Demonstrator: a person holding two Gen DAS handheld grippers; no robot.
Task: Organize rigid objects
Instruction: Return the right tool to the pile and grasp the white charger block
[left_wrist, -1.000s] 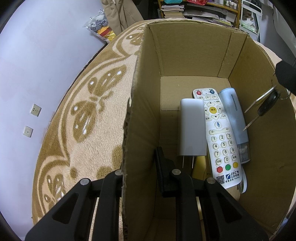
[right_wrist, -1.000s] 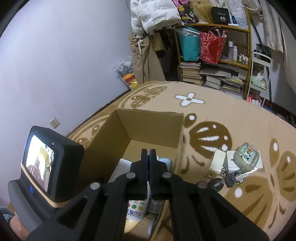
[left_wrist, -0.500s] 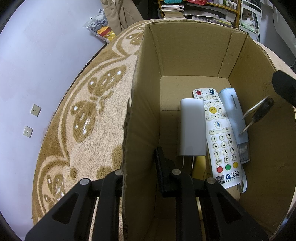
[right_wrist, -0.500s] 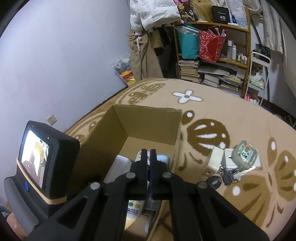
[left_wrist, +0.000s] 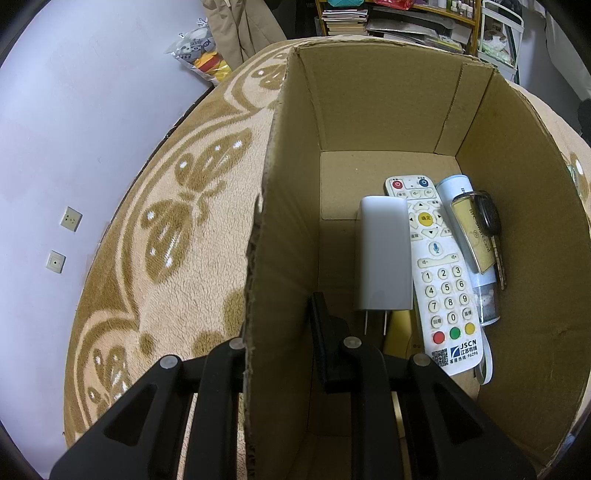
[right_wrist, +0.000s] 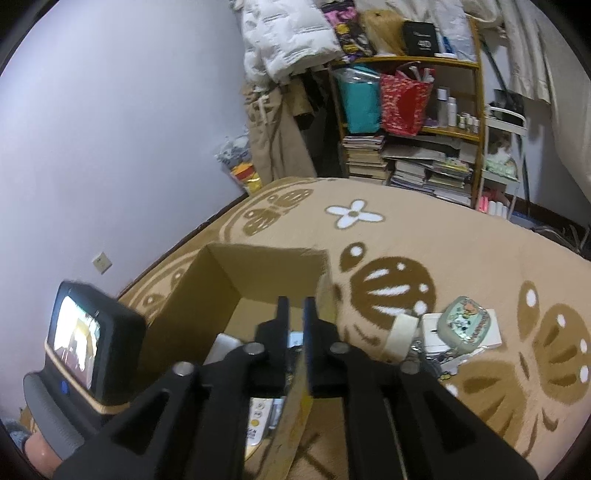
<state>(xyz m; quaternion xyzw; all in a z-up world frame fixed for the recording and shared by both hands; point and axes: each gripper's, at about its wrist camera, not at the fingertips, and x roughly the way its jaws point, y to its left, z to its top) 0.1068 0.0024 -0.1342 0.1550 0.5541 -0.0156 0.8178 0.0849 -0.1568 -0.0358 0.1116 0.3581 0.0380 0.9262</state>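
An open cardboard box (left_wrist: 369, 103) stands on a patterned rug. Inside lie a white charger (left_wrist: 384, 254), a white remote (left_wrist: 436, 273) and a pale blue tube (left_wrist: 487, 302). A bunch of keys (left_wrist: 487, 216) with a black fob and a yellow card tag (left_wrist: 474, 236) rests on the tube. My left gripper (left_wrist: 280, 325) is shut on the box's left wall, one finger inside and one outside. My right gripper (right_wrist: 296, 306) hovers over the box (right_wrist: 266, 269); its jaws are opening with nothing between them.
On the rug (right_wrist: 424, 240) right of the box lie a cream block (right_wrist: 402, 332) and a green patterned case (right_wrist: 467, 325) on a white box. The left hand's device with a lit screen (right_wrist: 88, 332) stands beside the box. A crowded bookshelf (right_wrist: 406, 110) lines the back wall.
The keys hung from the right gripper over the box's right side; now they lie inside on the tube. The right jaws have parted and the gripper has left the left wrist view.
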